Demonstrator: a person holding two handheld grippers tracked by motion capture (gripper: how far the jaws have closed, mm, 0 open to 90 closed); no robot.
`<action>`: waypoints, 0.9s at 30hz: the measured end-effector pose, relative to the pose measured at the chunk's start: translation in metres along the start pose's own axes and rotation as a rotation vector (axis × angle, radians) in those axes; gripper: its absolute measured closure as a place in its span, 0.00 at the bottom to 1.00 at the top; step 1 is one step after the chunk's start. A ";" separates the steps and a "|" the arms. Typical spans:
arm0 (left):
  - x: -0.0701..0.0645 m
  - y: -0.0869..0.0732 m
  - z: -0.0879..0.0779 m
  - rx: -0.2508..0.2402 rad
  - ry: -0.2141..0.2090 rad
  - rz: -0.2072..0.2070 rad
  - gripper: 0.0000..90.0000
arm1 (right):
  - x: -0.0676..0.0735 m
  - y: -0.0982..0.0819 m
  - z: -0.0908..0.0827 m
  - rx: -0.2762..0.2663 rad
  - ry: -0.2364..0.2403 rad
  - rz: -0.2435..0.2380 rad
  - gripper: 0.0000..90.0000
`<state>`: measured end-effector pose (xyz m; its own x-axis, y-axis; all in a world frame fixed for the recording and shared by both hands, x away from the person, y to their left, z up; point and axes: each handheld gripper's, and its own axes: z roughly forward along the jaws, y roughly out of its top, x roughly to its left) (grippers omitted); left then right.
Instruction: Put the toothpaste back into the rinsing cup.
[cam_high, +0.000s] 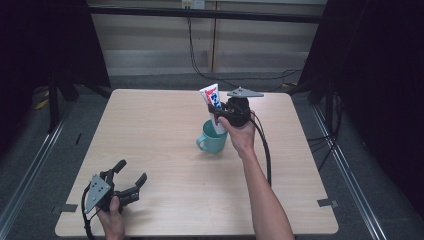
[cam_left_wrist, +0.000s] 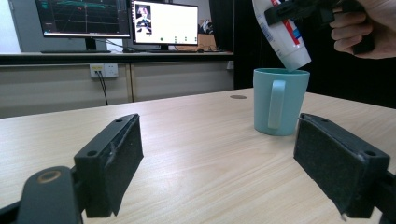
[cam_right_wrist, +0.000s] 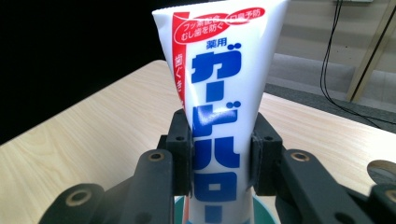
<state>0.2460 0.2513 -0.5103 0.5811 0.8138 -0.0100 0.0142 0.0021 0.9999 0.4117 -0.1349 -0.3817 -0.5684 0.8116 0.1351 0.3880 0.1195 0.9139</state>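
A white toothpaste tube (cam_high: 212, 102) with blue and red print stands nearly upright, its lower end inside a teal mug (cam_high: 212, 141) near the table's middle. My right gripper (cam_high: 223, 114) is shut on the tube's middle, just above the mug's rim. In the right gripper view both pads press the tube (cam_right_wrist: 219, 107) from either side, and the mug's rim (cam_right_wrist: 261, 211) shows below. My left gripper (cam_high: 131, 176) rests low near the table's front left corner, open, with nothing between its jaws. The left gripper view looks across the table at the mug (cam_left_wrist: 279, 100) and the tube (cam_left_wrist: 282, 32).
The light wooden table (cam_high: 150, 125) has bare surface on all sides of the mug. Black curtains and stands flank it. Cables hang down the back wall. In the left gripper view, monitors (cam_left_wrist: 163, 23) sit on a desk behind.
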 end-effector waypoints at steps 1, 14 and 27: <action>0.000 0.000 0.000 -0.001 -0.001 -0.003 0.17 | 0.000 -0.001 0.002 0.003 -0.006 -0.006 0.74; 0.000 0.000 0.000 0.004 -0.002 0.006 0.17 | -0.001 -0.013 0.014 0.052 -0.013 0.014 0.74; 0.000 0.000 -0.001 0.010 -0.012 0.004 0.17 | -0.002 -0.026 0.015 0.079 -0.014 0.023 0.73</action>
<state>0.2454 0.2518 -0.5102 0.5909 0.8067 -0.0058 0.0197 -0.0072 0.9998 0.4135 -0.1310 -0.4116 -0.5487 0.8224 0.1502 0.4572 0.1448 0.8775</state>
